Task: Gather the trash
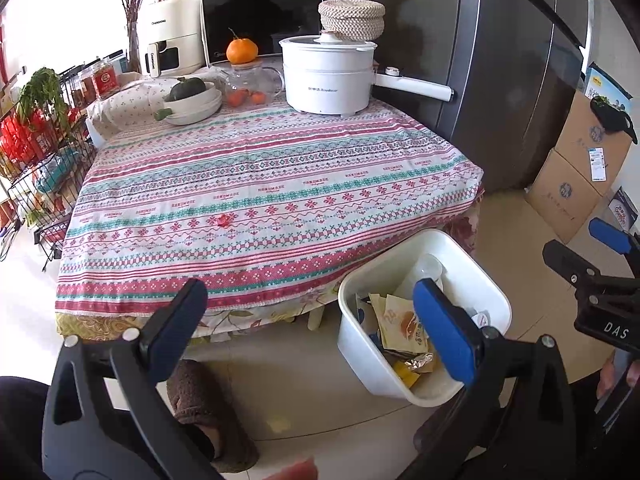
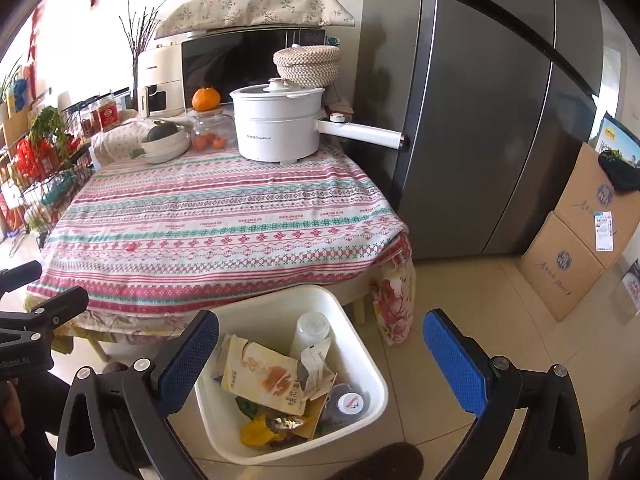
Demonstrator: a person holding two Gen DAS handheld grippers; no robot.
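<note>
Left wrist fisheye is showing the left gripper (image 1: pixel 320 328) hanging over the near table edge with its fingers spread wide and nothing between them. At four o'clock from it, a white bin (image 1: pixel 360 344) is sitting on the floor just beside the table corner, already holding wrappers, a clear bottle and a lidded cup. The right gripper (image 1: pixel 588 276) is showing at three o'clock in this view.

From the right wrist, the right gripper (image 2: pixel 320 356) is hovering above the bin (image 2: pixel 360 344), fingers likewise released and empty. A snack packet (image 2: pixel 262 380) is lying on top of the pile inside.

One small red scrap (image 1: pixel 223 220) is lying on the patterned tablecloth (image 1: pixel 280 168), well apart from the white pot (image 1: pixel 328 76), the bowl (image 1: pixel 192 106) and the glass jar (image 1: pixel 248 84) standing at twelve o'clock.

Judging by this, most of the collecting looks finished, and that scrap seems to be the last piece. The next move is probably calling for the left gripper to reach toward eleven o'clock, come down over the scrap, and pinch low against the cloth, since something so flat and light could slip or drag the fabric.
</note>
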